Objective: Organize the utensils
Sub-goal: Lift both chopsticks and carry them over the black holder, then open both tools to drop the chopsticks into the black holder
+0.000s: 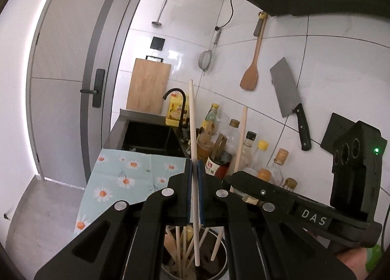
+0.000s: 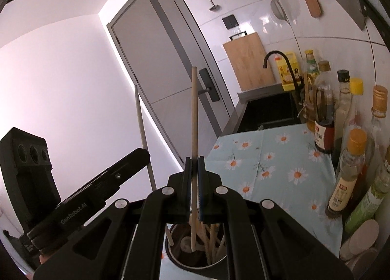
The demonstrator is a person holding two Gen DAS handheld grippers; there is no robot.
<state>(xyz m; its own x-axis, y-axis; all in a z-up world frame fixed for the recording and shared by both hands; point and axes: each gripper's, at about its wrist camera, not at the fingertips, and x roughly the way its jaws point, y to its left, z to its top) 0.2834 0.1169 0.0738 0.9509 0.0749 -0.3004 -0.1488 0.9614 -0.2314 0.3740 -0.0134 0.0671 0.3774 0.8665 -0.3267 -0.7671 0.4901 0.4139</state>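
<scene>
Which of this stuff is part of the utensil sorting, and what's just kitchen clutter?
In the job: left gripper holding pale chopstick; right gripper holding tan chopstick; utensil holder.

Clutter: bottles, cleaver, wooden spatula, cutting board.

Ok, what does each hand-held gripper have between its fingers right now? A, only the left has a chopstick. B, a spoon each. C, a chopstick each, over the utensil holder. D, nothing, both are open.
C: the left hand-held gripper is clamped on a pale chopstick, the right hand-held gripper on a tan chopstick, both over the utensil holder.
</scene>
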